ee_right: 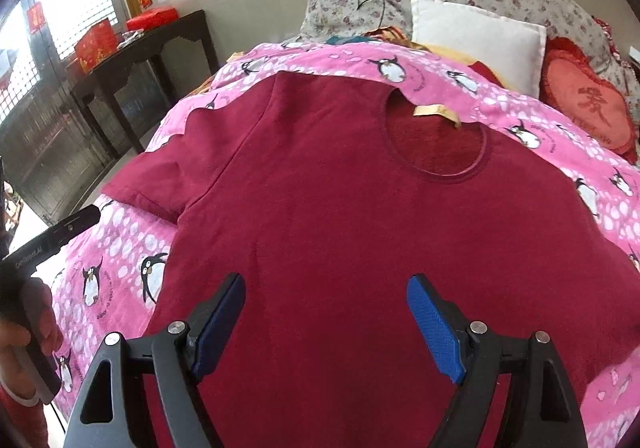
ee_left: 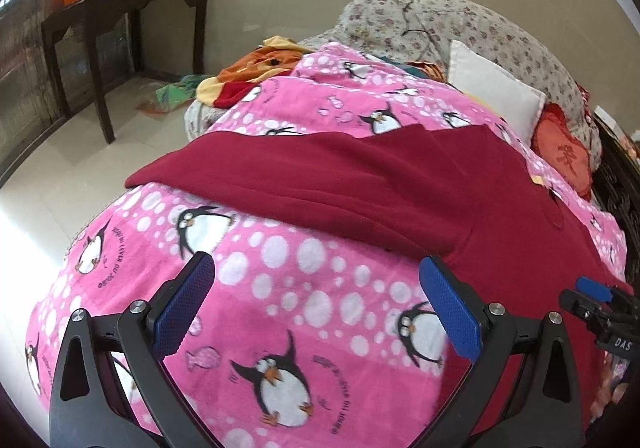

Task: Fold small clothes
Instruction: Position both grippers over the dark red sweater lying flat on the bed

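A red shirt (ee_right: 340, 199) is lying flat and unfolded on the pink blanket (ee_left: 280, 288); both grippers (ee_left: 316, 304) (ee_right: 326, 322) are hovering spread, empty, folding not yet begun

Bare pink blanket (ee_left: 280, 288) lies free beside the red shirt (ee_right: 340, 228); a white pillow (ee_right: 480, 39) and heart cushion (ee_right: 588, 107) crowd the far end.
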A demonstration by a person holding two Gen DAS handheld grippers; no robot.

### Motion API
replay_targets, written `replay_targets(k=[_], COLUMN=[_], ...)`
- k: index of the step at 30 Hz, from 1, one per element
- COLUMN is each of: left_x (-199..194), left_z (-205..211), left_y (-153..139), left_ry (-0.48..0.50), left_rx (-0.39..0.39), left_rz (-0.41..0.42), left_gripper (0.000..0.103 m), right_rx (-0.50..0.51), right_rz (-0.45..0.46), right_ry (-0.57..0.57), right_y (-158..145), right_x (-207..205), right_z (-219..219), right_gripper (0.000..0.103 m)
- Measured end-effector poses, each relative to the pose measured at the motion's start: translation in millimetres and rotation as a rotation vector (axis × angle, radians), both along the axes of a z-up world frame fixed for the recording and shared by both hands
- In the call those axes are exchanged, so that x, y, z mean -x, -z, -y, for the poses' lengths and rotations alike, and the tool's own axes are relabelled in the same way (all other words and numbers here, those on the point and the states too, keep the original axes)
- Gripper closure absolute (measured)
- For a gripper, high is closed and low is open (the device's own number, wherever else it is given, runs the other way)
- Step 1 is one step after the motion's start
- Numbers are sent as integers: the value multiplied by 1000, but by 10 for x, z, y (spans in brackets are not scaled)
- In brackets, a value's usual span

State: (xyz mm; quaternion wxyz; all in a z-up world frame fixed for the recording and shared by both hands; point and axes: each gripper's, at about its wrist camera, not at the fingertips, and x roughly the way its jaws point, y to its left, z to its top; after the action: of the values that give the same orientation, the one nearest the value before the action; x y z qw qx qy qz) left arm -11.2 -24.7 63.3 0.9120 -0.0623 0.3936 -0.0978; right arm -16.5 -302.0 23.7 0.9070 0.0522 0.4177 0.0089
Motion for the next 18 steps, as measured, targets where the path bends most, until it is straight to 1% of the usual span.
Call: replay_targets(k=[4,7,9,15,18], left_x=[92,174,217,306,340], left_z=[217,437,610,1005,1145], left_y=[-46,-81,-98,-110,-112], left_ry=[53,100,136,206,231], left_rx=[2,11,1,-9,-13], left_rz=[8,15,19,18,19], left_gripper=[0,0,0,0,0], right_rx=[19,23,24,48,36], right_rz=[10,24,33,31,26], right_ry=[41,82,105,169,194], right_y=[-45,-67,-75,-74,-66], right_x=[83,197,268,409,456], right_z=[79,173,233,416,512], right_gripper=[21,21,21,21,21])
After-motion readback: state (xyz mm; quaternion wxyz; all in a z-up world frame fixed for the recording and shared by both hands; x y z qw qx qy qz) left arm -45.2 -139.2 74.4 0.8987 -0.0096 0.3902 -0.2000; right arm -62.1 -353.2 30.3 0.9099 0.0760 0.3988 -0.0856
